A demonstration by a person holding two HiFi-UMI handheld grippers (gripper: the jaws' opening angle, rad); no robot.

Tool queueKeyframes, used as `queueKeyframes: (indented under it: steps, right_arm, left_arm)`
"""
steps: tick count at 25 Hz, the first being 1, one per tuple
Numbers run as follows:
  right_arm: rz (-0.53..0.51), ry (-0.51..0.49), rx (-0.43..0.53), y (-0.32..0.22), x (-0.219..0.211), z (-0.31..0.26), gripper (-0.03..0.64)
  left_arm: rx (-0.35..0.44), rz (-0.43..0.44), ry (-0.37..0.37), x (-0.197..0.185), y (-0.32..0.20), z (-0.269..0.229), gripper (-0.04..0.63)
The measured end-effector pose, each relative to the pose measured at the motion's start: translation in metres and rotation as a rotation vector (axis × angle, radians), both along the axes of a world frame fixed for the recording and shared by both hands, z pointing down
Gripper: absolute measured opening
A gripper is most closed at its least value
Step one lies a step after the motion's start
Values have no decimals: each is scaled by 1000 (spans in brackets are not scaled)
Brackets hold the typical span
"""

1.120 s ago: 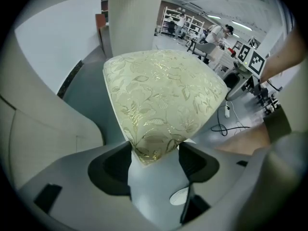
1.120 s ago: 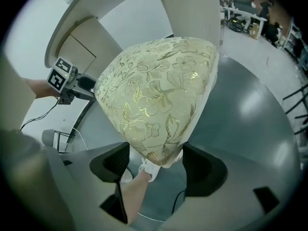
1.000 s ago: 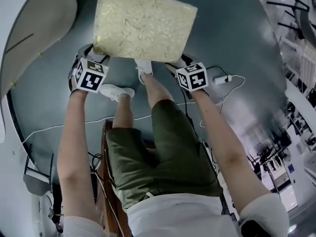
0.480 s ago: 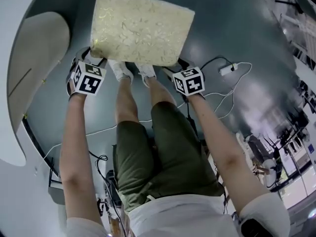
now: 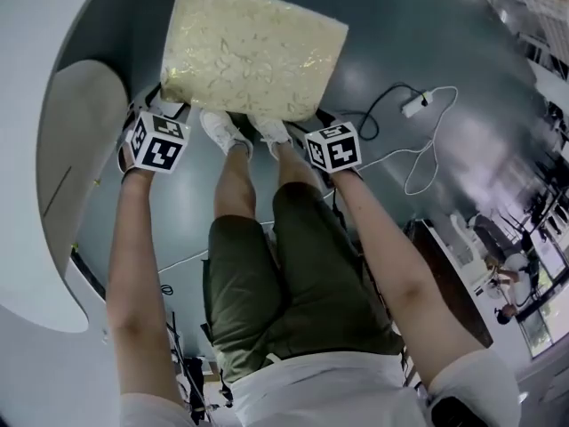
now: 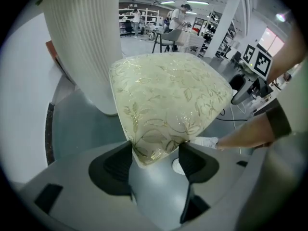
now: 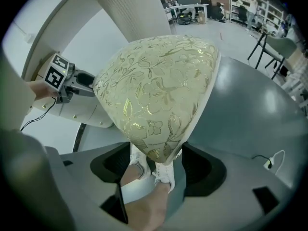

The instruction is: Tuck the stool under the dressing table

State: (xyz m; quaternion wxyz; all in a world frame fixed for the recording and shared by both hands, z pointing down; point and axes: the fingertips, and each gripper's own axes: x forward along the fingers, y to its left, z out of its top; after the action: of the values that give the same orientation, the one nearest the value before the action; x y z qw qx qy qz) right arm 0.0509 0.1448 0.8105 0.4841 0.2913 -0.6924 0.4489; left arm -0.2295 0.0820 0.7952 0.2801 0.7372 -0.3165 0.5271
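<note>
Holding the gold-patterned stool [image 5: 253,53] by its near corners, left gripper [image 5: 165,112] and right gripper [image 5: 313,124] were clamped on it, arms stretched down; only gripper views showed the fluted dressing table pedestal [image 6: 84,42] behind the stool.

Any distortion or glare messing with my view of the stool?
Head view: strong fisheye bend, sheen on the floor at right, stool cushion sharp. Left gripper view, right gripper view: dark round corners, warped edges, gold thread glinting.
</note>
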Motion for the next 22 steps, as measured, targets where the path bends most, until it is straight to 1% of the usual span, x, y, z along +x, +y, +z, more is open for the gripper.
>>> queueKeyframes:
  steps: [4,7,9,12,14,16,19,22]
  right_arm:
    - [75,0,3,6,-7,2,355]
    - [136,-19,7,7,-12,0,382]
    - [177,-29,4,8,-14,-3,430]
    - [198,-7,19,6,-7,-11,434]
    - [213,8,33,4,4,-19,433]
    - [233,18,46,0,20,-26,433]
    - [260,34,72,-12,49,-32,428]
    - [267,43,106,-37,75,-38,417]
  left_arm:
    - [11,69,-22,0,-14,1,298]
    - [0,72,-32,-1,-14,0,299]
    - [2,44,-32,-2,-11,-1,298]
    - [10,-44,-17,-5,-6,-3,295]
    - [7,-112,5,-5,4,-5,296]
    - [12,-160,12,-4,12,-8,299]
    - [2,-198,13,5,26,-10,296]
    - [-23,-212,20,25,39,-11,296]
